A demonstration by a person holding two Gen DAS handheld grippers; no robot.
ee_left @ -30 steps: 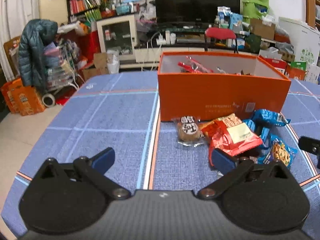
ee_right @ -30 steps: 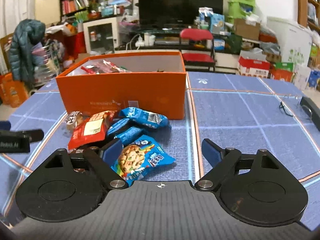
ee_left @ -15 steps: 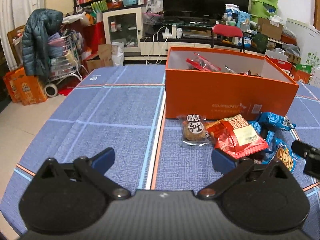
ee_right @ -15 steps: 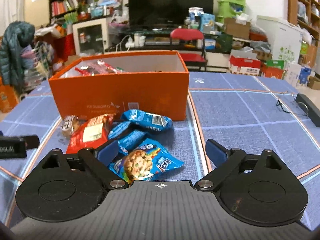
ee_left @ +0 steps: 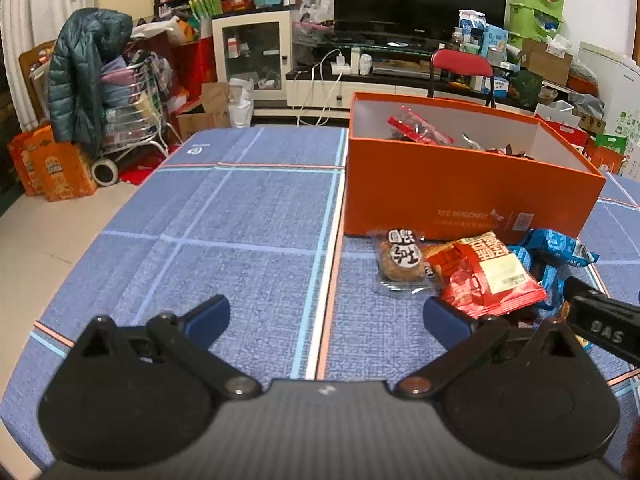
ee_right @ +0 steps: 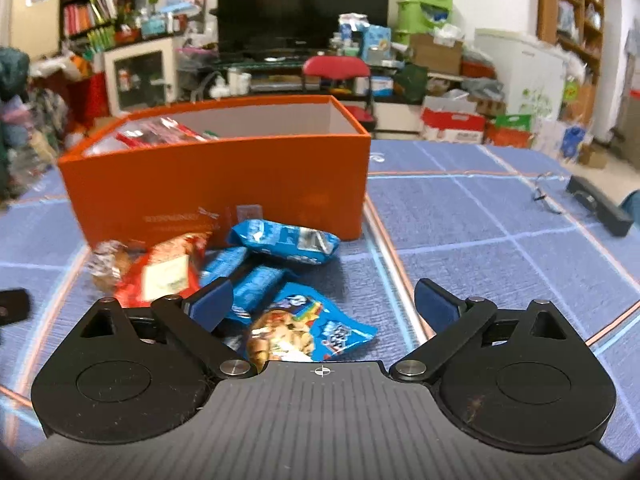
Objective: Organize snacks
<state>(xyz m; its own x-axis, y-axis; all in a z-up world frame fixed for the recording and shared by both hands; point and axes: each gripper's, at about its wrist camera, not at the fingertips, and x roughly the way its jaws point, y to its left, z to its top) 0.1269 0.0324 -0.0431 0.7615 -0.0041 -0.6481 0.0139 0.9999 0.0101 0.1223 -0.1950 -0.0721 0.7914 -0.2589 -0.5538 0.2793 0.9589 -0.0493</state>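
An orange box (ee_left: 460,196) (ee_right: 224,184) stands on the blue tablecloth with several snack packets inside. In front of it lies a pile of snacks: a clear-wrapped round cake (ee_left: 402,260), a red packet (ee_left: 492,280) (ee_right: 160,272), blue packets (ee_left: 556,244) (ee_right: 284,240) and a blue cookie packet (ee_right: 304,332). My left gripper (ee_left: 326,312) is open and empty, left of the pile above the cloth. My right gripper (ee_right: 324,304) is open and empty, directly over the cookie packet.
The right gripper's body shows at the right edge of the left wrist view (ee_left: 600,328). A black bar-shaped object (ee_right: 600,204) and a thin wire lie on the cloth at far right. Beyond the table are a red chair (ee_left: 460,64), TV stand and clutter.
Both grippers have risen and tilted down slightly. The right gripper has shifted left, closer over the blue packets. Both stay open; no snack has moved.
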